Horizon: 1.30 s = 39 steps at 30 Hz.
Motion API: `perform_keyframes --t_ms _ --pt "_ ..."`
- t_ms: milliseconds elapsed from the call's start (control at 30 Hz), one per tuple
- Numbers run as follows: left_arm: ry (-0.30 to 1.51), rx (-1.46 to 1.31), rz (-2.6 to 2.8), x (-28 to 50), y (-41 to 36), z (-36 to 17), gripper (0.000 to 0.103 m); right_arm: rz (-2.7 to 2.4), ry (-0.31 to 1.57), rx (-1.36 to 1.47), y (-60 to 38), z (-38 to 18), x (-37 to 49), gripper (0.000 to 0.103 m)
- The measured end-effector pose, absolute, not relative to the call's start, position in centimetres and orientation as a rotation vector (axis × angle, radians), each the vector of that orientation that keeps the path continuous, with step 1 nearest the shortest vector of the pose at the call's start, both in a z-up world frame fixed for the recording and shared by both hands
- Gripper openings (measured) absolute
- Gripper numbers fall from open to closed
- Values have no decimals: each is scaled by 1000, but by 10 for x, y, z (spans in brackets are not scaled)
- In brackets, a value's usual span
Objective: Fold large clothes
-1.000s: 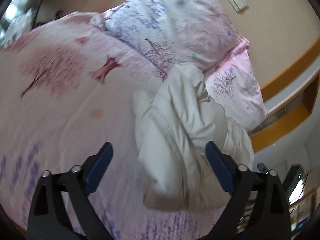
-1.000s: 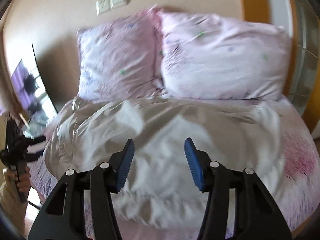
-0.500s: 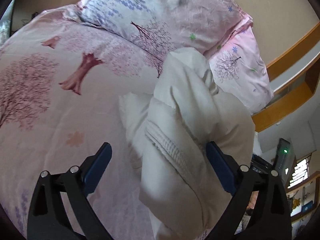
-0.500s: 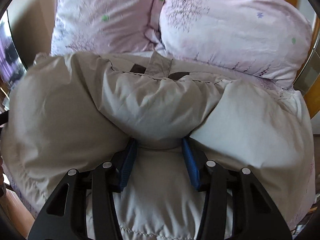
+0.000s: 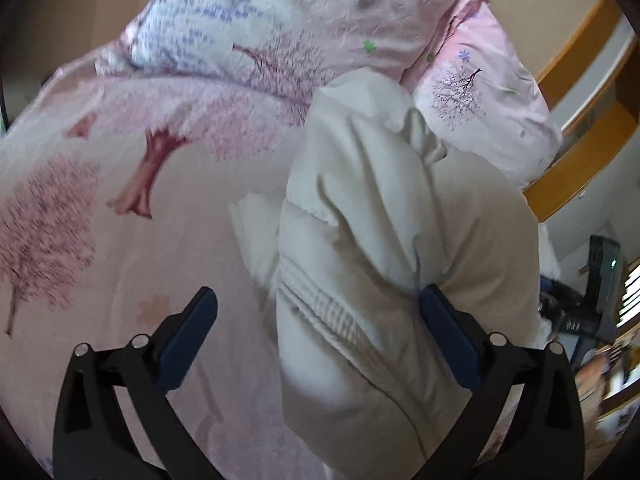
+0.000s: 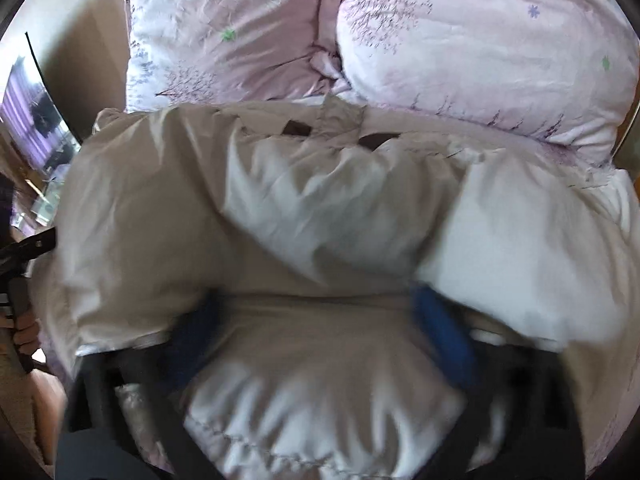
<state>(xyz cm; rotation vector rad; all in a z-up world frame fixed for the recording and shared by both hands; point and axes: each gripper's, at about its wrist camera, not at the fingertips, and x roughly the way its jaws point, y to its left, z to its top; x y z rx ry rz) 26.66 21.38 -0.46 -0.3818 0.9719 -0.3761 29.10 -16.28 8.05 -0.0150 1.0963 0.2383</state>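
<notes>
A bulky cream padded jacket (image 5: 372,232) lies bunched on the pink tree-print bed cover (image 5: 120,168). In the left wrist view my left gripper (image 5: 318,320) is open, its blue right pad (image 5: 448,332) touching the jacket's folded side and its left pad (image 5: 188,332) over bare cover. In the right wrist view the jacket (image 6: 320,208) fills the frame. My right gripper (image 6: 316,332) is open wide, pushed into the jacket, with a puffy fold between its blurred blue pads (image 6: 444,336). The jacket's collar (image 6: 340,120) points toward the pillows.
Two pink patterned pillows (image 6: 460,48) lean against the beige wall behind the jacket. A wooden ledge (image 5: 580,128) runs along the wall at the right. Beyond the bed's right edge stands dark equipment (image 5: 600,292). A screen (image 6: 32,120) stands at the bed's left.
Both grippers have moved closer to the jacket. The right gripper pressed into the jacket and its jaws have spread wider since half a second ago. The left view shifted slightly nearer.
</notes>
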Motion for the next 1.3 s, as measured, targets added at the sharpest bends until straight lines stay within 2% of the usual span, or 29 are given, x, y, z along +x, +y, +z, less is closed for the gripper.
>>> perform_keyframes --t_ms 333,400,433,500,533,600,700,767,1100,1200,1300 --pt "1048 -641 -490 285 216 -33 99 192 1084 -82 -153 66 291 102" --pt "1055 -680 -507 285 213 -35 88 187 1081 -92 -151 65 291 102" --pt "1050 -667 -503 284 211 -32 85 185 1081 -94 -151 64 291 102" --pt "1044 -655 -506 281 208 -26 69 182 1084 -97 -151 63 292 102" --pt "1044 -661 -508 281 207 -24 64 179 1085 -98 -152 63 292 102" --pt "1035 -671 -518 278 203 -16 45 174 1088 -102 -151 62 293 102" --pt "1003 -650 -521 274 193 1 30 168 1090 -106 -151 60 294 102" --pt "969 -670 -536 272 189 13 25 163 1088 -104 -153 59 294 102" --pt "810 -668 -652 263 130 93 22 129 1056 -64 -163 62 295 102" --pt "796 -647 -666 265 111 108 22 132 982 -9 -186 83 269 94" --pt "786 -598 -673 261 93 121 22 87 924 4 -208 95 246 82"
